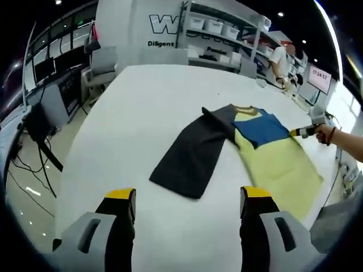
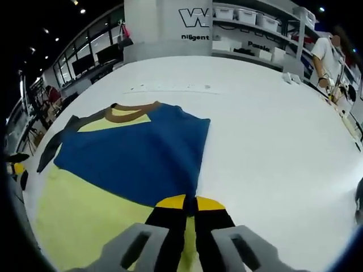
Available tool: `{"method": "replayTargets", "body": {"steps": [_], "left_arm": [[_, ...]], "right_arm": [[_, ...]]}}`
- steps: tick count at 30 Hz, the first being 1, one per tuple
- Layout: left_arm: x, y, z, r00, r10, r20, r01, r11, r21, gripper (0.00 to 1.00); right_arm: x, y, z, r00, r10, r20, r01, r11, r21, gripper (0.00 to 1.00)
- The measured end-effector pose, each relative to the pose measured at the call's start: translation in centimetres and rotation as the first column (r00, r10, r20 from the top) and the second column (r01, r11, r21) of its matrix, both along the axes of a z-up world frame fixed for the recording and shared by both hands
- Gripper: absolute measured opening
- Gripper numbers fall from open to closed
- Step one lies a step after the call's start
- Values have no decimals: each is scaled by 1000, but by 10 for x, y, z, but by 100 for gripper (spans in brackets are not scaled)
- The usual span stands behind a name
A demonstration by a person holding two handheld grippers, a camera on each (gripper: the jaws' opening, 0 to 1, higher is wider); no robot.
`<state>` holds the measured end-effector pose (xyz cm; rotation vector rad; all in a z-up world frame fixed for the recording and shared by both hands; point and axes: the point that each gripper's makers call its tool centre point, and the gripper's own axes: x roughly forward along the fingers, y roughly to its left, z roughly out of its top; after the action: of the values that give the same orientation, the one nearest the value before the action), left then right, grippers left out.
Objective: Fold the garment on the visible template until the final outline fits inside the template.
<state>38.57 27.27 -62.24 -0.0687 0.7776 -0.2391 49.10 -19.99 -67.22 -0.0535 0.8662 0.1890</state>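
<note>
A white pillar [image 2: 161, 25] at the top of the right gripper view bears a large "W" over a line starting "iligent", while white bins [image 2: 248, 16] sit on shelves [image 2: 266, 39] at upper right — their contents cannot be made out. The garment [image 1: 238, 153] lies flat on the white table [image 1: 142, 113], right of centre in the left gripper view, its dark sleeve spread lower left and a blue sleeve folded over the yellow body. The left gripper [image 1: 188, 195] stands wide apart and empty, and the right gripper [image 2: 190, 203] is pinched tight on the blue sleeve's edge — bottom centre of its view.

Grey claw [image 1: 187, 207] bodies, black jaws, yellow tips, dark wristband [image 1: 330, 135]
</note>
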Motion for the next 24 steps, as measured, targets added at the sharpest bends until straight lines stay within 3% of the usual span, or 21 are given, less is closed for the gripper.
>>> {"method": "replayTargets", "body": {"steps": [10, 24], "left_arm": [[22, 5, -19, 1000, 20, -20, -20, 1000, -9, 68], [35, 0, -39, 997, 20, -68, -20, 1000, -7, 62]], "right_arm": [[1, -1, -1, 1000, 5, 13, -5, 1000, 4, 0], [3, -2, -1, 1000, 8, 20, -8, 1000, 11, 0]]}}
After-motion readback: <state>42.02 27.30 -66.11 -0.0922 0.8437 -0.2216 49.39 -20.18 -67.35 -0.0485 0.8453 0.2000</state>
